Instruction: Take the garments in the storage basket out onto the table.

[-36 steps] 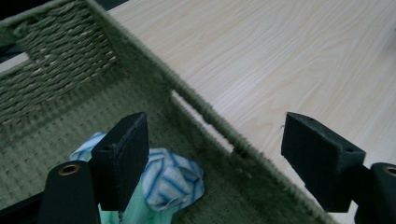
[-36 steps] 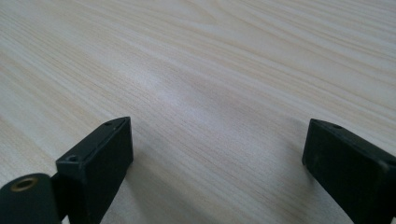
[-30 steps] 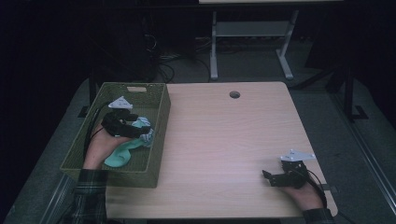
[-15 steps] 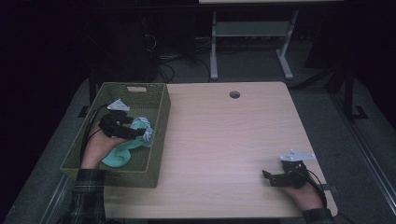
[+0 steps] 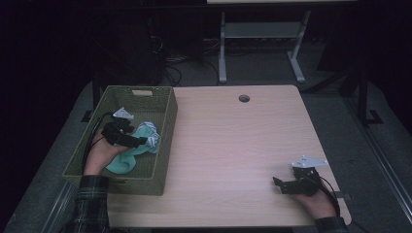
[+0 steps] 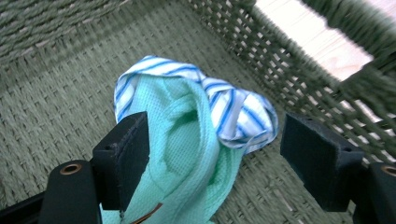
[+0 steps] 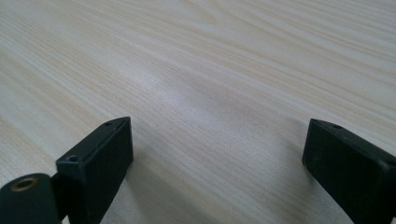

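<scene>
Mint-green cloth (image 6: pixel 187 154), bundled with a blue-striped white cloth (image 6: pixel 238 109), lies inside the green woven basket (image 5: pixel 165 141) near its right wall, between the left gripper (image 6: pixel 212 154)'s wide-apart jaws, brushing one pad, unclamped. Right gripper (image 5: pixel 282 185) rests, jaws apart, near the table (image 5: pixel 233 145)'s front right corner.

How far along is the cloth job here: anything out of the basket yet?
Nothing looks done: the table has no cloth on it. In hand: the left gripper is inside the basket with open jaws either side of the mint cloth; a striped cloth lies bunched with it. The right gripper rests open on the table. Gripping and whatever follows remain.
</scene>
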The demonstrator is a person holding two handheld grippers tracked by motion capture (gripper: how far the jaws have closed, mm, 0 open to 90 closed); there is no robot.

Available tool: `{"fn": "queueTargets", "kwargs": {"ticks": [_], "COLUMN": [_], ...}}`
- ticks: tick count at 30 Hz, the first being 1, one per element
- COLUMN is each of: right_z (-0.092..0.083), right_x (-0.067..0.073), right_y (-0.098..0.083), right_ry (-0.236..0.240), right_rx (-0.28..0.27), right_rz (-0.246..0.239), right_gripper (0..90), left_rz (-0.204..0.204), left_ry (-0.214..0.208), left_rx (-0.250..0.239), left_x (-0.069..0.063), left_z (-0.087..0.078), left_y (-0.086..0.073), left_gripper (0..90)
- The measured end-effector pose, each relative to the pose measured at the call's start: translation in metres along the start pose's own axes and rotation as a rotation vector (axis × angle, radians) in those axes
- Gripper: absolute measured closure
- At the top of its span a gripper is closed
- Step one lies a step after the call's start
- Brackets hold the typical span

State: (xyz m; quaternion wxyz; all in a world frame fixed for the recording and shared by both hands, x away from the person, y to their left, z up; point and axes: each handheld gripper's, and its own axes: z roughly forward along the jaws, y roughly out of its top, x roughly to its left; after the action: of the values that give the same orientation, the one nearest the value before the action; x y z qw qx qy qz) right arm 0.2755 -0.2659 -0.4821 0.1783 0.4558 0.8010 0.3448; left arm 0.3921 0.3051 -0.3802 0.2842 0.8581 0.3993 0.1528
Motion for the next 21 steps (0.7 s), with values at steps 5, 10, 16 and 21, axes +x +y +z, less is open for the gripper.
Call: {"fn": "queueTargets", "kwargs": {"ticks": [5, 10, 16, 21], "right_z": [0.000, 0.000, 0.000, 0.000], "right_x": [0.000, 0.000, 0.000, 0.000], "right_y": [0.000, 0.000, 0.000, 0.000], "right_ry": [0.000, 0.000, 0.000, 0.000], "right_rx": [0.000, 0.000, 0.000, 0.000], "right_rz": [0.002, 0.002, 0.000, 0.000], "right_gripper": [8.1, 8.1, 8.1, 8.1], "left_rz": [0.004, 0.005, 0.006, -0.007], "left_ry": [0.013, 0.009, 0.030, 0.035], "left_rx": [0.050, 0.081, 0.099, 0.137], "left_x": [0.003, 0.005, 0.008, 0.009], "left_z": [0.009, 0.015, 0.022, 0.027], "left_y": [-0.004, -0.005, -0.010, -0.013], "left_gripper": [23.5, 23.6, 25.7, 27.9]}}
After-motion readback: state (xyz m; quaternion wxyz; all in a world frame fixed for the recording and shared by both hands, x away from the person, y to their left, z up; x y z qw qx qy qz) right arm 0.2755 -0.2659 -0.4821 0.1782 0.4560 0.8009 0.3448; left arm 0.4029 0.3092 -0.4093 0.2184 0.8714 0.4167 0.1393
